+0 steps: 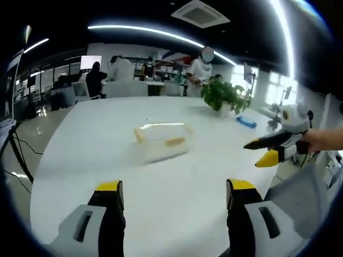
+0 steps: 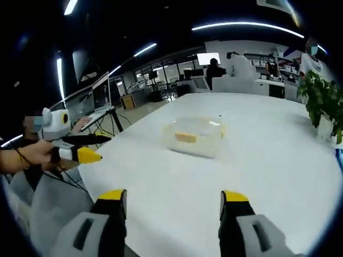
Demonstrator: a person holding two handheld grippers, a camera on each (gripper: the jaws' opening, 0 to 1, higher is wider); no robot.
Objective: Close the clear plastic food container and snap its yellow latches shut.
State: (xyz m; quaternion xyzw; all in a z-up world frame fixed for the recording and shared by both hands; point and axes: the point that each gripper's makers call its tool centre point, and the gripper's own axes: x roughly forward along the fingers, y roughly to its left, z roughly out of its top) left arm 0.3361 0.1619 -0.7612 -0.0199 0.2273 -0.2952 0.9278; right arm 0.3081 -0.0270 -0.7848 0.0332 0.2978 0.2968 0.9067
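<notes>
White table (image 1: 80,160): container (image 1: 162,140) beyond jaws.

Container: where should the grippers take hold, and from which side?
Best guess: work the yellow latches on the short ends of the container, one gripper per end. It sits flat and alone on the white table, both ends exposed. Left gripper and right gripper are open and well short; lid seating is too blurred to judge.

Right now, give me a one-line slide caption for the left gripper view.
Open left gripper faces the clear food container on the white table; right gripper enters beside a potted plant.
</notes>
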